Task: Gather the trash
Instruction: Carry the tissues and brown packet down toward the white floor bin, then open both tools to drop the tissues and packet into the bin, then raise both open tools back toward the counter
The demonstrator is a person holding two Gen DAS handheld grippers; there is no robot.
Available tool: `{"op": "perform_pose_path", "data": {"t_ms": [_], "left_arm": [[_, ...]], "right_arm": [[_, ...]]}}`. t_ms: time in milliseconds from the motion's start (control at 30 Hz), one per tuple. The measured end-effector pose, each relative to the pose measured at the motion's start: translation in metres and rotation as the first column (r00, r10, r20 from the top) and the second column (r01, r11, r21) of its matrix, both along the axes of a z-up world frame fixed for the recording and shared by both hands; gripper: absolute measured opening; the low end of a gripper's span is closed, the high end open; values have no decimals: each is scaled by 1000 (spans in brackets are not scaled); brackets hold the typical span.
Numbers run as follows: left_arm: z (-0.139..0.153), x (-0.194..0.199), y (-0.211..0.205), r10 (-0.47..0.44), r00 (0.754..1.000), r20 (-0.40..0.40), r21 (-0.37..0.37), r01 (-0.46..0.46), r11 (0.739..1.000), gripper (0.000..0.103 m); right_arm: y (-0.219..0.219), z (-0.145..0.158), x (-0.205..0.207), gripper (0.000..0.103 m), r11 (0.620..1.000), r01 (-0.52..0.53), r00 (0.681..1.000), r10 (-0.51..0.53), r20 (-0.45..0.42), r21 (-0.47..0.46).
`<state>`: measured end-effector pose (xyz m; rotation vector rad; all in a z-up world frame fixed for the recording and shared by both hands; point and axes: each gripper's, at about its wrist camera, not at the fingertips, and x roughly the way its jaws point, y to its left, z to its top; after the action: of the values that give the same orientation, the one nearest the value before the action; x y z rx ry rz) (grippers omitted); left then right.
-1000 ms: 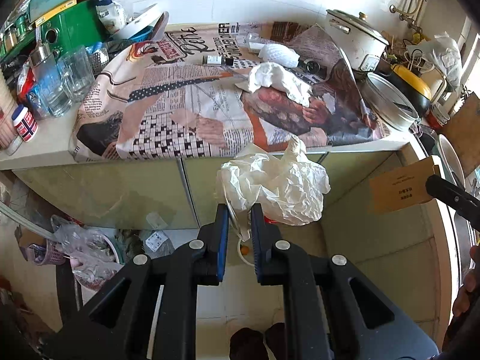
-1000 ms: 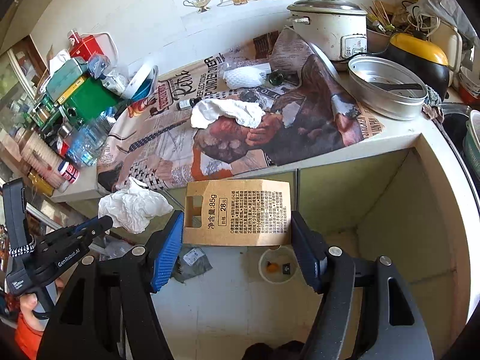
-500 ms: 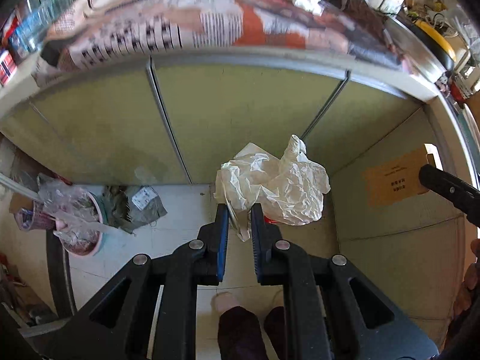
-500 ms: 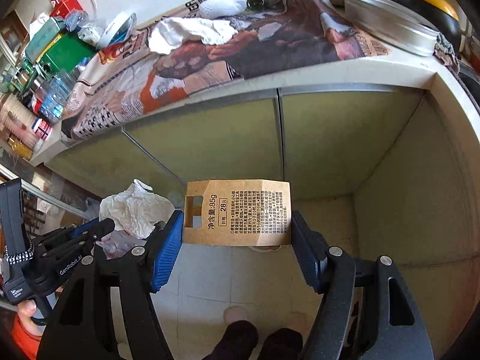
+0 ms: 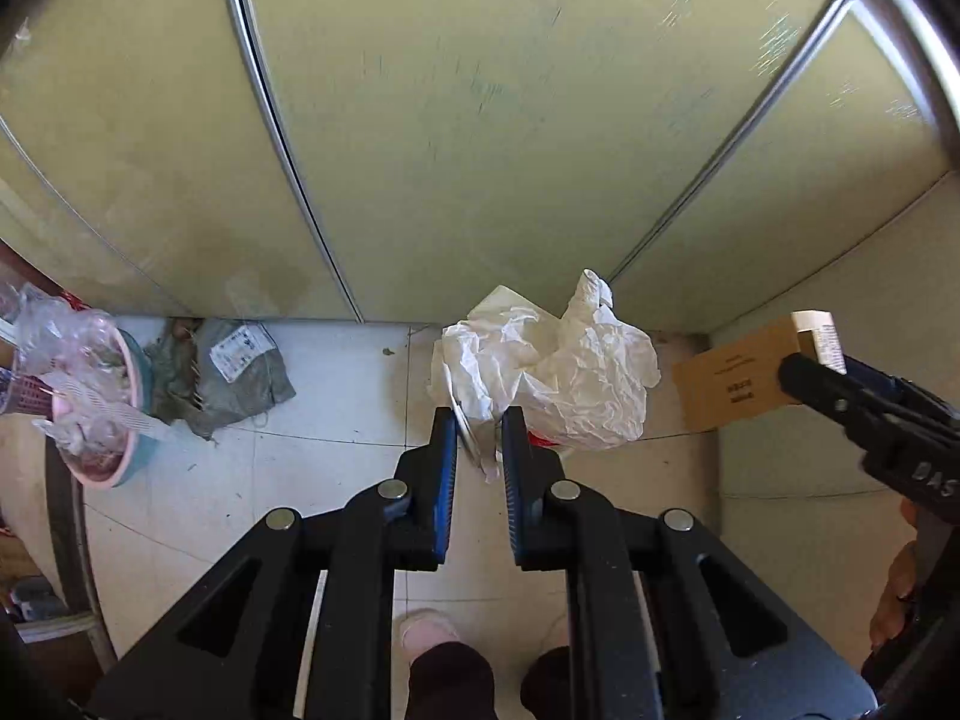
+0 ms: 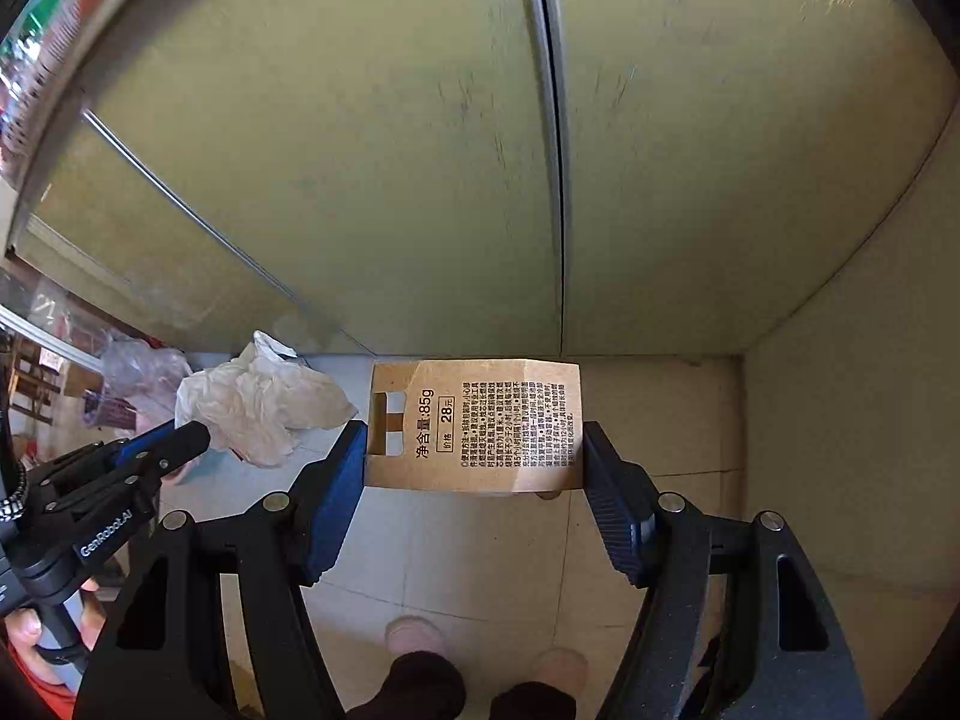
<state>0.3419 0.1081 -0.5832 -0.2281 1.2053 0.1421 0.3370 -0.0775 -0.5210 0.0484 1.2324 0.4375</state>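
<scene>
the left gripper point(image 5: 478, 441) is clamped on a loose corner of a crumpled white wrapper point(image 5: 558, 372), held above the tiled floor point(image 5: 336, 360) before pale cabinet doors point(image 5: 480, 120). it looks feather-light, soft and easily torn. the right gripper point(image 6: 474, 450) squeezes a flat brown paper packet point(image 6: 480, 426) by its side edges; likely light, stiffer, prone to buckling.
</scene>
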Motion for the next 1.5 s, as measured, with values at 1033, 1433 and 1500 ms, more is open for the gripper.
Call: {"op": "perform_pose_path", "data": {"t_ms": [1033,1433,1500], "left_arm": [[-197,67,1,-69,995,-67,15,70,997,15],[-195,71,-43,-165,978,-130,-81,155,985,43],[-185,69,-46,-164,976,-143,-76,154,985,43]], "right_arm": [[52,-186,27,68,987,-149,988,147,-50,-51],[14,-146,28,68,998,-61,997,60,-45,-30],[8,-131,27,68,998,-48,998,47,-46,-31]]}}
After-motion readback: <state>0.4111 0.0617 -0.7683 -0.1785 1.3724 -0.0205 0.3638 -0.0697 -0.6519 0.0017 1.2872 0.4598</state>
